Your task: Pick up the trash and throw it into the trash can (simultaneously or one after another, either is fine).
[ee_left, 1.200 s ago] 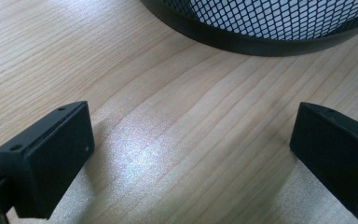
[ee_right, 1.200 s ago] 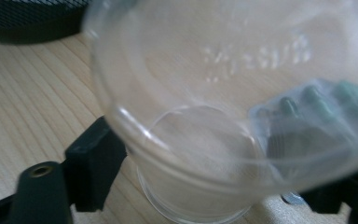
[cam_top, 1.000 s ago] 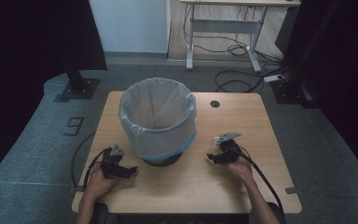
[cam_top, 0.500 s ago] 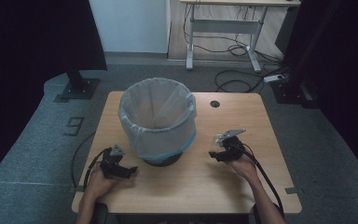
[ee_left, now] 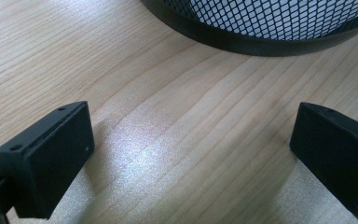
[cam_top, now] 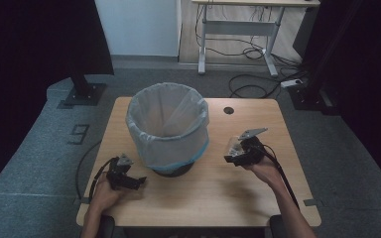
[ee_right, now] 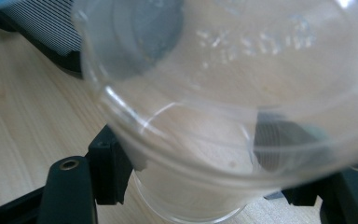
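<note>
We're gripping the clear plastic cup (ee_right: 223,93) in the right gripper (cam_top: 241,150), left gripper (cam_top: 121,174) wide open and empty; likely binning it in the lined bin (cam_top: 167,130), so clear the rim.

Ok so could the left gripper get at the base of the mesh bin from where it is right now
Probably yes. The left gripper is open over bare table, and the bin base lies just ahead with nothing between.

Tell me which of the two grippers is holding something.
The right gripper, on the bin's right: its fingers clamp a clear plastic cup. The left gripper is open over bare table.
</note>
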The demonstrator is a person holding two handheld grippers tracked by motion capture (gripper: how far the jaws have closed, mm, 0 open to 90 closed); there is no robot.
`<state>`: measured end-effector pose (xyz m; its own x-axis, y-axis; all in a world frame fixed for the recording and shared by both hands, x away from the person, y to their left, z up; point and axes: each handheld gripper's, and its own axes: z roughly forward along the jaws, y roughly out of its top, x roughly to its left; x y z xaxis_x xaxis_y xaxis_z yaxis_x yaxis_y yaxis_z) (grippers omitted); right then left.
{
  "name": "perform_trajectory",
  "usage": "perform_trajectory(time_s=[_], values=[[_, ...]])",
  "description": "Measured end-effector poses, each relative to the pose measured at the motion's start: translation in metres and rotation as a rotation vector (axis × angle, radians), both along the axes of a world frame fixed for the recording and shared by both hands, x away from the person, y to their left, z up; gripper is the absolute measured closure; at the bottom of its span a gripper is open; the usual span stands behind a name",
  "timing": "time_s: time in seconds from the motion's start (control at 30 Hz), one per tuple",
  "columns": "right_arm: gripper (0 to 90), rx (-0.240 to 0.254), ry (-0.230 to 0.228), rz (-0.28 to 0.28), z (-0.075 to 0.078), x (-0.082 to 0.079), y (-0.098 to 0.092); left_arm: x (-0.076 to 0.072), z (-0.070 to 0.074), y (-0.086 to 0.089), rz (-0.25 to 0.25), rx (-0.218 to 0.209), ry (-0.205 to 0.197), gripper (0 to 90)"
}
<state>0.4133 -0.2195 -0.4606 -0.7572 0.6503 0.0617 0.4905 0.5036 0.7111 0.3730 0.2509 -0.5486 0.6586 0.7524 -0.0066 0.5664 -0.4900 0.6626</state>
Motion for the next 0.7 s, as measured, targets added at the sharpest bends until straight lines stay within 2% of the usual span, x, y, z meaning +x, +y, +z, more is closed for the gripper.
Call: perform_trajectory(time_s=[0.17,0.2,0.27,0.53,0.7], values=[[30.6,-0.002,-0.001,0.019,0.013,-0.001,0.002,0.0,0.0,0.0,0.0,0.0,0.0,0.0],[30.6,-0.003,0.003,0.023,0.02,-0.001,0.003,0.0,0.0,0.0,0.0,0.0,0.0,0.0],[30.6,-0.001,0.0,0.03,0.026,-0.001,0.003,0.0,0.0,0.0,0.0,0.0,0.0,0.0],[30.8,-0.006,0.003,0.037,0.047,0.0,0.004,0.0,0.0,0.0,0.0,0.0,0.0,0.0],[30.8,0.007,0.006,0.037,0.06,0.002,0.003,0.0,0.0,0.0,0.001,-0.001,0.0,0.0]])
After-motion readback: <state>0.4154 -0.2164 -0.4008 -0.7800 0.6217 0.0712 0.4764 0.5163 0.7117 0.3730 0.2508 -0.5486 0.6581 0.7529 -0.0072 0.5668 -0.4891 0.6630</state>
